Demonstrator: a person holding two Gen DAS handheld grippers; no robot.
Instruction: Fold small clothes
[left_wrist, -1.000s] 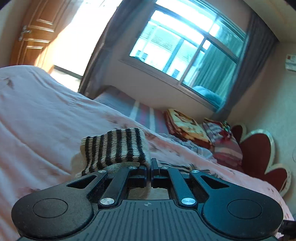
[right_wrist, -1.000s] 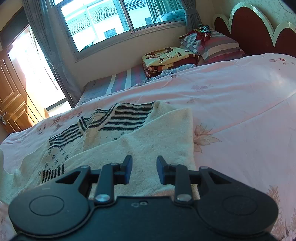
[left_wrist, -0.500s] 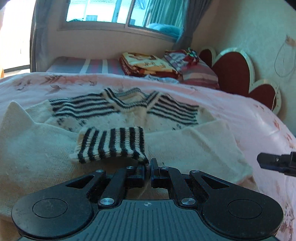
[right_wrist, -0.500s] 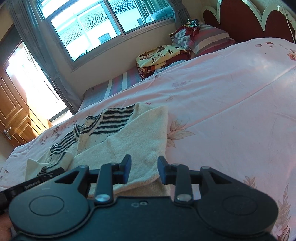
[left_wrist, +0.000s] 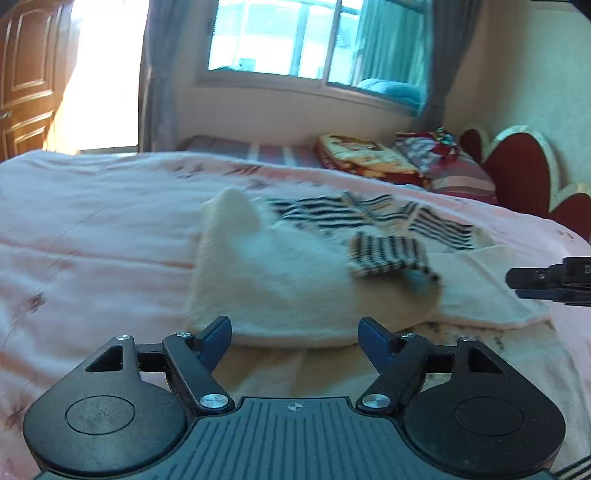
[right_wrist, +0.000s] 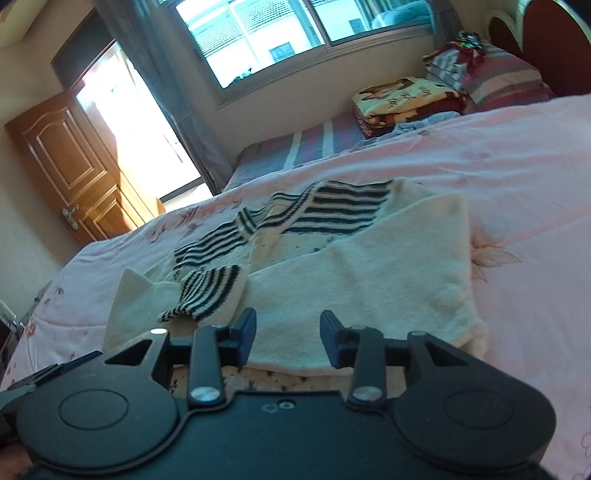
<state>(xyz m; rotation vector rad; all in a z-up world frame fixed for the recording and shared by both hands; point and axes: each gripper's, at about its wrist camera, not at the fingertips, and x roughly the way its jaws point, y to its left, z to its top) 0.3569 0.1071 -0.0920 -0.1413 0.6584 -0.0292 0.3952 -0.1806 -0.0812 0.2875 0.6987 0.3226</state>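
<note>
now the left gripper (left_wrist: 294, 334) has just sprung wide, empty, the striped cuff (left_wrist: 388, 256) lying on the sweater (right_wrist: 369, 280); the right gripper (right_wrist: 288, 334) has been opening, holding nothing.

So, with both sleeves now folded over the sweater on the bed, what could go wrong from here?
1. The striped cuff lies loose and askew on the sweater; a nudge from the left gripper, whose jaws have just been opening with nothing between them, could undo that fold.
2. The left sleeve's fold peaks up, so it may flop back.
3. The open right gripper hovers over the hem and could snag the soft knit.
</note>
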